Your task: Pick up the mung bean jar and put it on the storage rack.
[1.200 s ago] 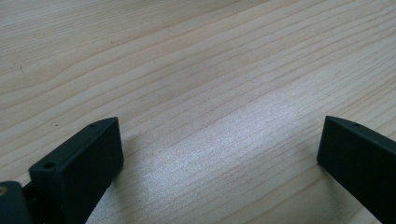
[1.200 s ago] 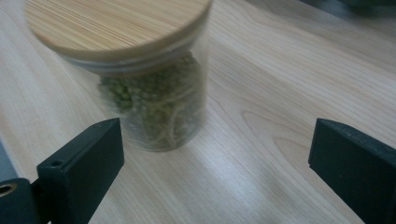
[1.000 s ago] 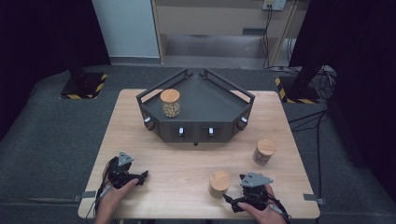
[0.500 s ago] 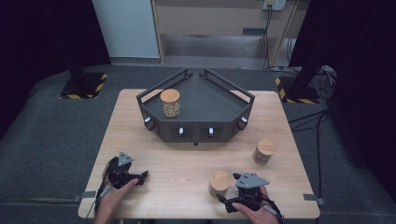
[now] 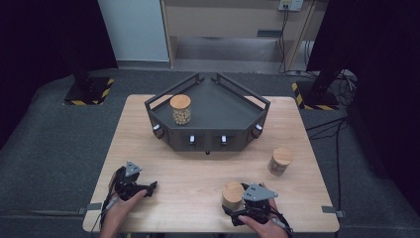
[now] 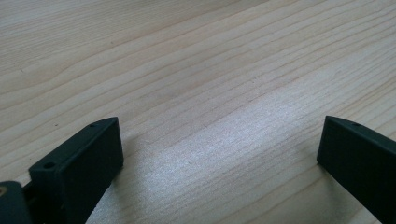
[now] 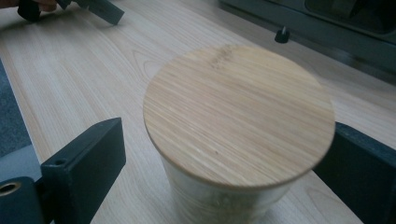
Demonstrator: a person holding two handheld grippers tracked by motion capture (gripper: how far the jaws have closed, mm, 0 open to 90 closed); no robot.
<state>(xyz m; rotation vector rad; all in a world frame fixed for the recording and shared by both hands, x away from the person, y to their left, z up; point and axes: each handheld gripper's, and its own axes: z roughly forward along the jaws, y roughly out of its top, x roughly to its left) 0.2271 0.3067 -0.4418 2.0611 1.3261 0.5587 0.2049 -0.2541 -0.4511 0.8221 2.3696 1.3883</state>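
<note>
Jars: one (image 5: 180,109) sits in the tray (image 5: 247,101), two wait outside; I bracket the near jar (image 7: 238,126) with my right gripper (image 7: 224,163), jaws wide, just closing slightly, no grip yet. Left gripper (image 6: 219,154) gapes empty.

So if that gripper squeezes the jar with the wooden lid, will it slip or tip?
The jar looks like smooth clear glass, so it may slip between the right gripper's hard jaws. It stands squat and upright, so tipping seems unlikely. The lid overhangs and might catch a slide.

Table centre: bare wood (image 5: 198,173) between the two hands, open passage.
Far side: dark tray (image 5: 247,131) blocks the way.
Right edge: lidded jar (image 5: 280,161) stands alone, room all around it.
</note>
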